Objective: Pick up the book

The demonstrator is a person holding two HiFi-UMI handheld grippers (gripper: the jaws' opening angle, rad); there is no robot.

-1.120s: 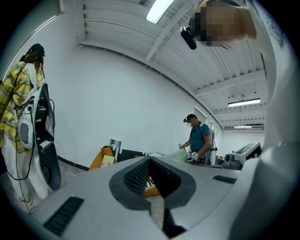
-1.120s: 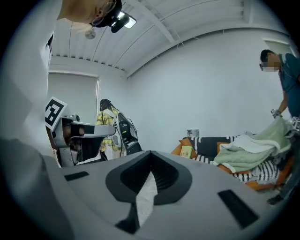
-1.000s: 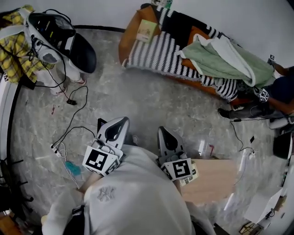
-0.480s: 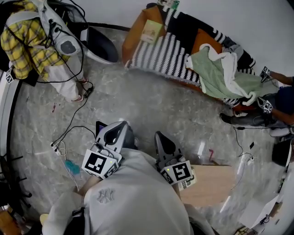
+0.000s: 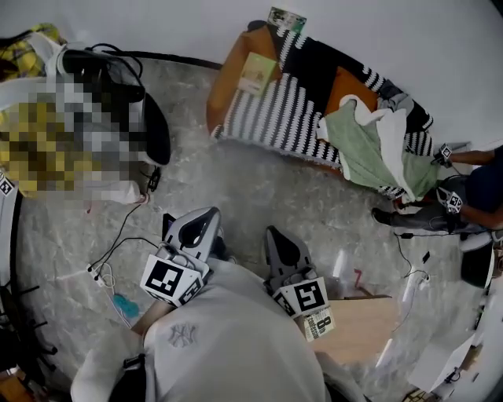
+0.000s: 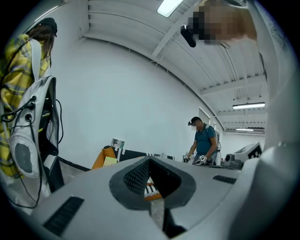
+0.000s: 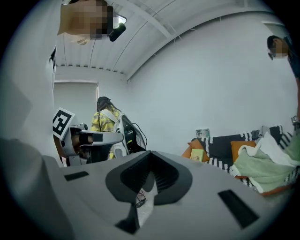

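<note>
A thin pale-green book (image 5: 257, 72) lies at the orange sofa's (image 5: 222, 78) end. The left claw (image 5: 198, 226) and right claw (image 5: 281, 245), well apart from the sofa, are pressed together, empty.

grey marbled floor (image 5: 259, 196) runs up to a plain white wall (image 5: 377, 23), with an orange sofa (image 5: 224, 78) under a black-and-white striped cover set against it and a green blanket (image 5: 357, 145) heaped on its right end. loose black cables (image 5: 126, 228) trail over the floor at left, light wooden tabletop (image 5: 361, 326) bottom right. white beamed ceiling (image 6: 140, 28), strip light (image 6: 168, 5) on.
</note>
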